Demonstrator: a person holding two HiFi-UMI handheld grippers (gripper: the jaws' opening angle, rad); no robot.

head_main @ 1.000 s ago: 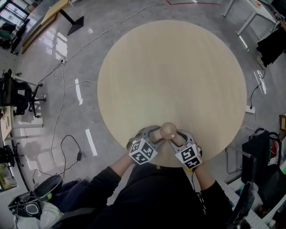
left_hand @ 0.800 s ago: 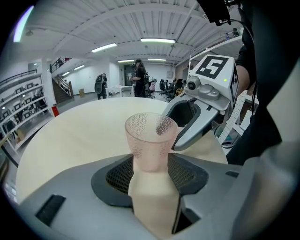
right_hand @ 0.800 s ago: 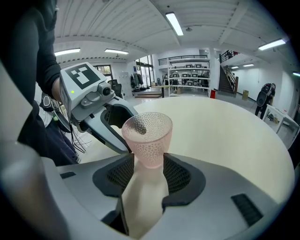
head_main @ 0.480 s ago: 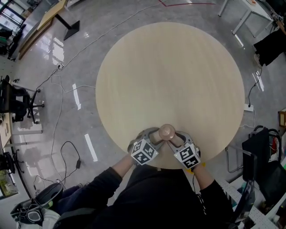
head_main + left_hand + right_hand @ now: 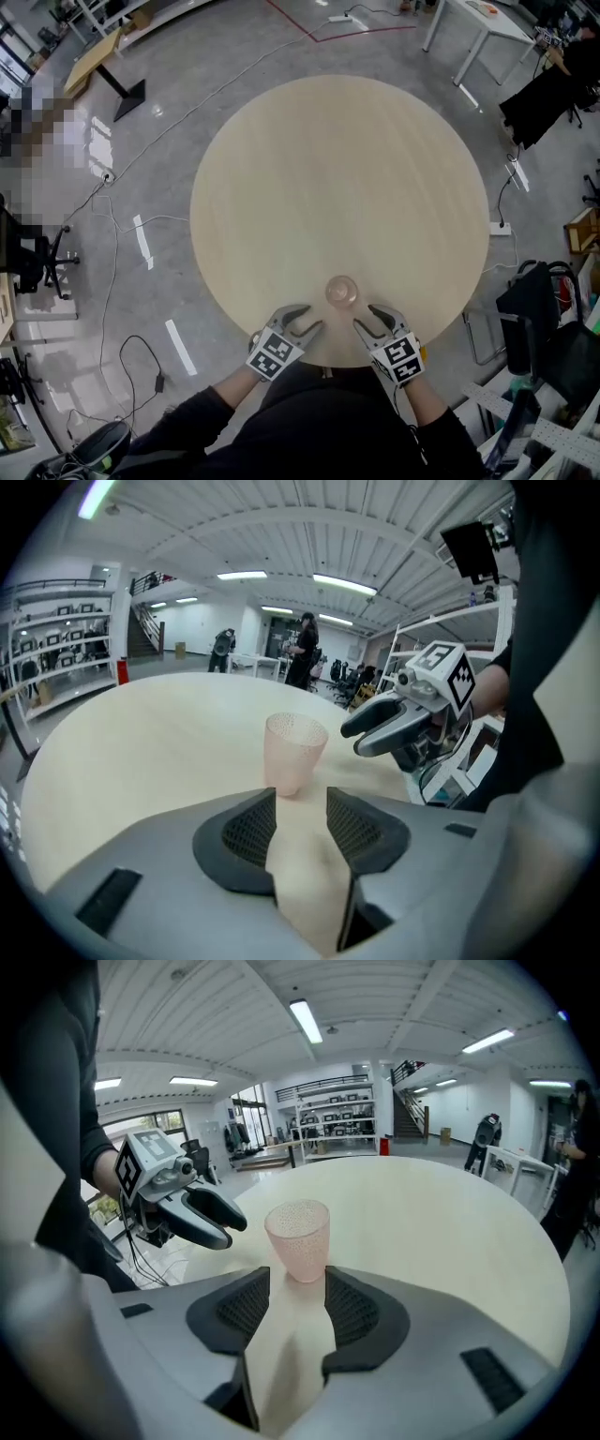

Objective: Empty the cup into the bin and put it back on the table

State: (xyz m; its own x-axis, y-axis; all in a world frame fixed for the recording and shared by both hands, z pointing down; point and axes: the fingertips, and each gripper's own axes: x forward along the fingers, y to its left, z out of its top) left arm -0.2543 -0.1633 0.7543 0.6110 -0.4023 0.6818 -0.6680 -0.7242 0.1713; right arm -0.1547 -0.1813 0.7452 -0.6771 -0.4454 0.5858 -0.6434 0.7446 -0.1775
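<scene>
– While the cup stands upright on the table, where exactly is it?
– Close to the table's near edge, just ahead of both grippers, touching neither.
– Left gripper condition?
– Jaws apart, having just closed a little. Nothing lies between them; the cup stands beyond the tips.
– Right gripper?
– Jaws wide apart and empty, cup just past their tips.
</scene>
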